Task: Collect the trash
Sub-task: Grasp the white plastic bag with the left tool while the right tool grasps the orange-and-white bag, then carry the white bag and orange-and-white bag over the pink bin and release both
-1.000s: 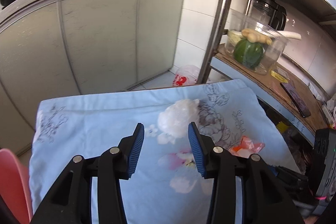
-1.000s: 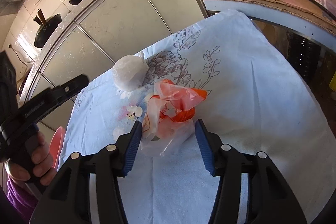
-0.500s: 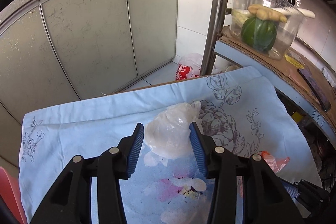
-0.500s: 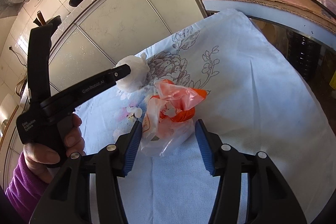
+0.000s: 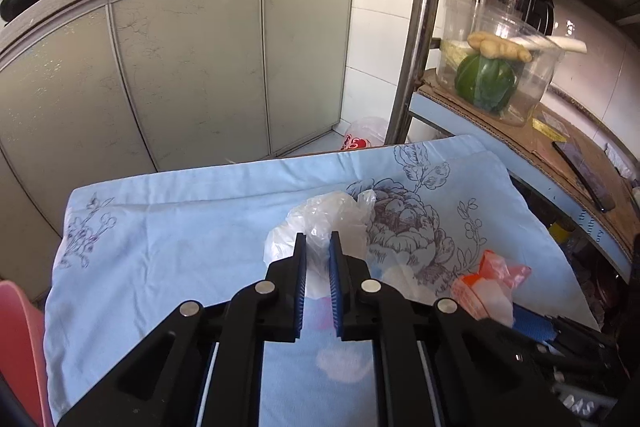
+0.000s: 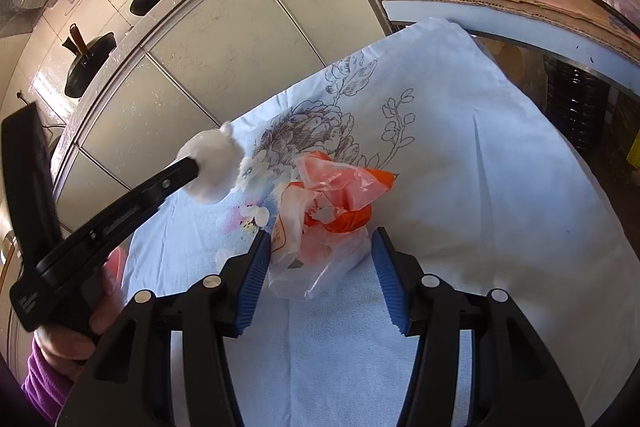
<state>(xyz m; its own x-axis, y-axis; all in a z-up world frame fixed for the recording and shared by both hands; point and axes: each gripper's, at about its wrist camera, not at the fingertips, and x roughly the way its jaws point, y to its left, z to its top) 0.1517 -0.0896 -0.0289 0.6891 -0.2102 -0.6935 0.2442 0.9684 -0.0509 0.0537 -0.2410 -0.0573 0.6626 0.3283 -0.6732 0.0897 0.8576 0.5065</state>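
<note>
My work surface: blue floral cloth (image 5: 168,247). Orange-white bag (image 6: 328,219) rests on it between my right gripper (image 6: 320,267) jaws, spread, not pinching. My left gripper (image 5: 318,259) just closed, clamped on clear crumpled bag (image 5: 320,223). Risk: thin film slips or tears on lift; pinch shallow.

Near edge of the blue floral cloth (image 5: 168,259) hidden behind the left gripper (image 5: 318,247) body; its own fingertips sunk in the clear plastic bag (image 5: 324,215), pad contact not visible. Pink object (image 5: 18,343) at the cloth's left edge cut by the frame; identity unclear. Orange-and-clear bag (image 6: 328,215): lower part behind the right gripper (image 6: 322,247), contents unreadable. Hand (image 6: 80,331) mostly behind the gripper handle. Print on the floor bag (image 5: 360,135) too small to read.
</note>
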